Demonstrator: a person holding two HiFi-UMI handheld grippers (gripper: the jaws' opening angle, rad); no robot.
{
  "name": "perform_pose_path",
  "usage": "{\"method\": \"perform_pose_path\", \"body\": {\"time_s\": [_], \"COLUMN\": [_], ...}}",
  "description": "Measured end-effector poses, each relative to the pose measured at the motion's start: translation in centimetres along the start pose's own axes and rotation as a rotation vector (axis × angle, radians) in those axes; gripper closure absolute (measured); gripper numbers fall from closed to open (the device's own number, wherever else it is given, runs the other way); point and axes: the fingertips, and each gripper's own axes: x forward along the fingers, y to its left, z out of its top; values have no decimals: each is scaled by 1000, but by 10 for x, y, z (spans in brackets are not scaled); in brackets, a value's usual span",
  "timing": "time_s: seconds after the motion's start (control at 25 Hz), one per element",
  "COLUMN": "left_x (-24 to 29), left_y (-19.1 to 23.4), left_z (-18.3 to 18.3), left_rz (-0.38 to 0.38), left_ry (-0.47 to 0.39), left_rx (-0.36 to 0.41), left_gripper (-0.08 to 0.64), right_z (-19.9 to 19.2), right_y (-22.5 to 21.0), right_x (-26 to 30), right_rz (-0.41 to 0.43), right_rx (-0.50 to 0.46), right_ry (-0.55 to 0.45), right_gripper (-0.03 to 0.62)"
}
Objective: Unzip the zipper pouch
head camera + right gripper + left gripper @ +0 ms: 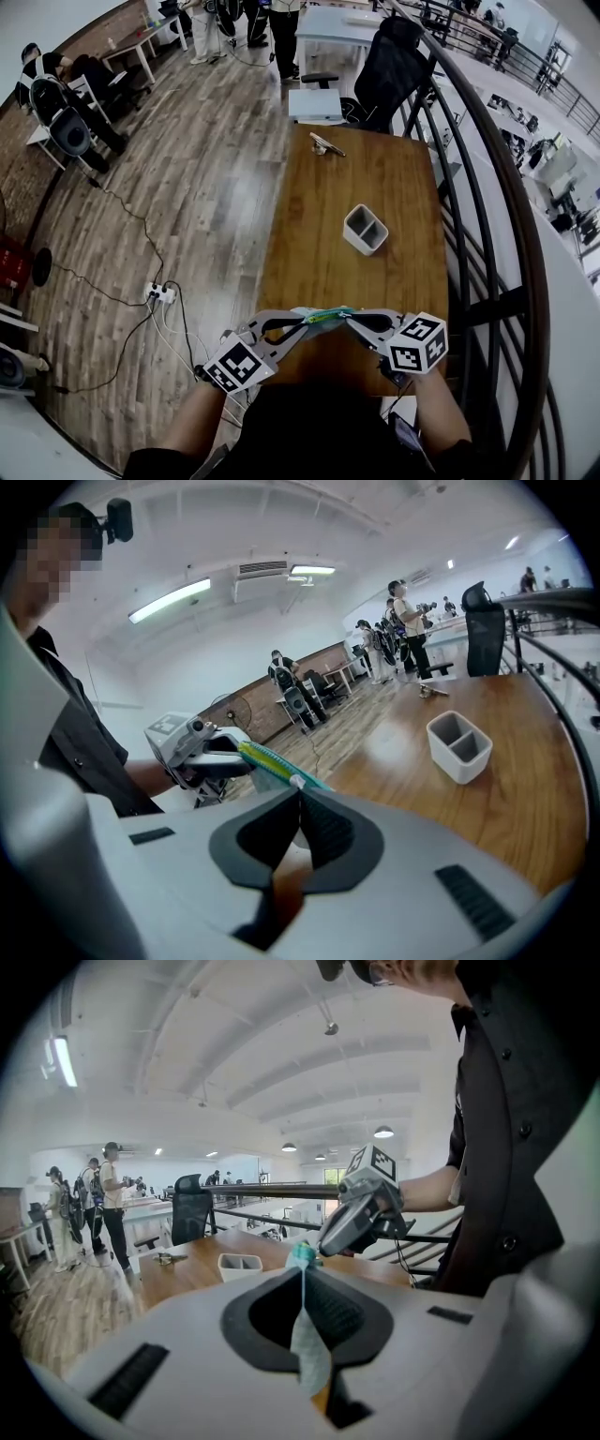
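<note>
In the head view a teal and green zipper pouch (326, 316) hangs in the air between both grippers, over the near edge of the wooden table (375, 178). My left gripper (306, 322) is shut on the pouch's left end; in the left gripper view its jaws (302, 1277) pinch a pale teal fabric edge (307, 1340). My right gripper (349, 317) meets the pouch from the right. In the right gripper view its jaws (298, 794) are shut at the small white zipper pull (295, 782), with the pouch (267, 761) stretching away to the left gripper (202, 752).
A grey two-compartment holder (366, 229) stands mid-table and a small object (326, 144) lies at the far end. A black office chair (389, 70) sits beyond the table. A dark railing (487, 187) runs along the right. A power strip (159, 293) lies on the floor at the left.
</note>
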Motion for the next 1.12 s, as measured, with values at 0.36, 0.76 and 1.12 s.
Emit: {"method": "perform_pose_path", "body": {"time_s": [0.36, 0.76, 1.12], "left_x": [-4, -3, -5], "left_y": [6, 10, 12], "left_z": [1, 2, 1], "left_rz": [19, 29, 38], "left_ry": [-13, -15, -19], "left_rx": [-17, -31, -39], "left_gripper": [543, 543, 543], "right_z": [-1, 3, -6], "right_y": [-8, -14, -29], "right_x": [-4, -3, -7], "right_rz": [-27, -46, -106], "right_rx": [-4, -44, -45], "right_ry": [2, 21, 48], "right_gripper": [594, 592, 592]}}
